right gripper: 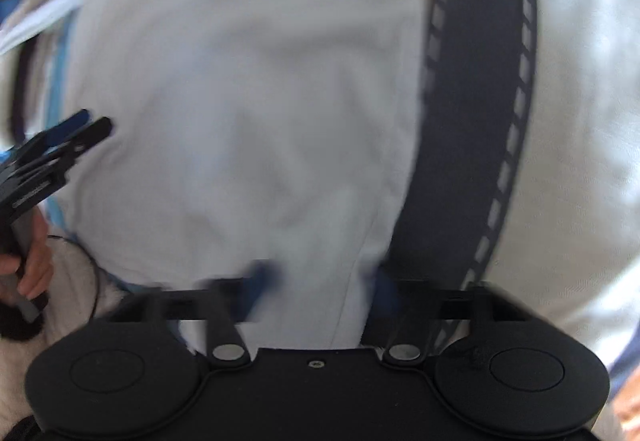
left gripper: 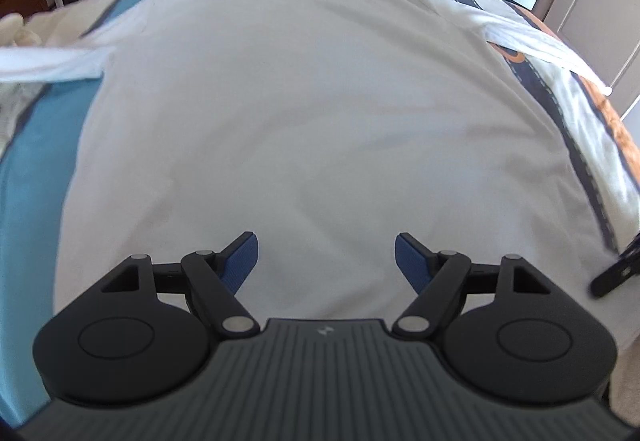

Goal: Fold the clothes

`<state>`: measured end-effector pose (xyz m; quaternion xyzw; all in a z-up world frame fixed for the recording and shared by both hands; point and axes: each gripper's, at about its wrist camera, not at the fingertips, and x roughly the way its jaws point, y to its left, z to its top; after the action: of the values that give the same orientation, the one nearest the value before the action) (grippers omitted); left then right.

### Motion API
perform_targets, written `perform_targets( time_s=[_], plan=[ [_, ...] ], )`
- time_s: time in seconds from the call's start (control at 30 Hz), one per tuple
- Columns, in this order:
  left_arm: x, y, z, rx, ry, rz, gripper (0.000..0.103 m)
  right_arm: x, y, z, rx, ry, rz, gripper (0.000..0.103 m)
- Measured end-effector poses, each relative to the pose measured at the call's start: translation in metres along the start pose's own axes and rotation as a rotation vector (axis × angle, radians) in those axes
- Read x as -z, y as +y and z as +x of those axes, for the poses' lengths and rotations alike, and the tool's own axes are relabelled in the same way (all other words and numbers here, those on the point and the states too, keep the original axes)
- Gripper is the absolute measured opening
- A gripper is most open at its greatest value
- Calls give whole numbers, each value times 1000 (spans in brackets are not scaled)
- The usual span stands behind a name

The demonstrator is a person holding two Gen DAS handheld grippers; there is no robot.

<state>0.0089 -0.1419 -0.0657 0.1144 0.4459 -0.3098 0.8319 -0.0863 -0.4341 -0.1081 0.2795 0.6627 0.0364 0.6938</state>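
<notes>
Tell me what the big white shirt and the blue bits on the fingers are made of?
The white shirt looks like soft matte knit cloth, probably cotton: it lies limp with gentle wrinkles and no shine. The blue pads on the left gripper fingers look like rubber or grippy plastic, dull and finely ribbed; which one I cannot tell.

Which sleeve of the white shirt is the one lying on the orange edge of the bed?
The bed is almost covered by a flat white shirt. Follow its far right shoulder to the sleeve angling toward the door. Unlike the other sleeve on blue cover, it crosses a dashed dark band.
</notes>
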Motion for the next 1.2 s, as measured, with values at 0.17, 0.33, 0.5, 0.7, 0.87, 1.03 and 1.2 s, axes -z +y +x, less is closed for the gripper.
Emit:
perform_targets(
  time_s=[0.17,0.33,0.5,0.7,0.87,1.03,1.2],
  plan=[
    [2,3,-3,12,35,-15,76,36,58,-48,79,-213,-296,9],
    [14,-9,27,-12,201,67,85,49,46,-35,285,-99,-374,8],
    [15,-6,24,14,211,50,88,36,34,-6,235,3,-300,8],
    [4,-12,12,53,107,61,89,27,43,-20,276,-18,-330,34],
    [-46,-42,-3,72,-134,80,89,25,33,-95,164,-555,-241,52],
    [-104,-105,18,123,-177,85,89,-11,-43,-127,-53,-880,235,64],
    [-155,-165,66,124,-155,60,89,-51,-85,-124,185,-1092,419,64]
  ],
)
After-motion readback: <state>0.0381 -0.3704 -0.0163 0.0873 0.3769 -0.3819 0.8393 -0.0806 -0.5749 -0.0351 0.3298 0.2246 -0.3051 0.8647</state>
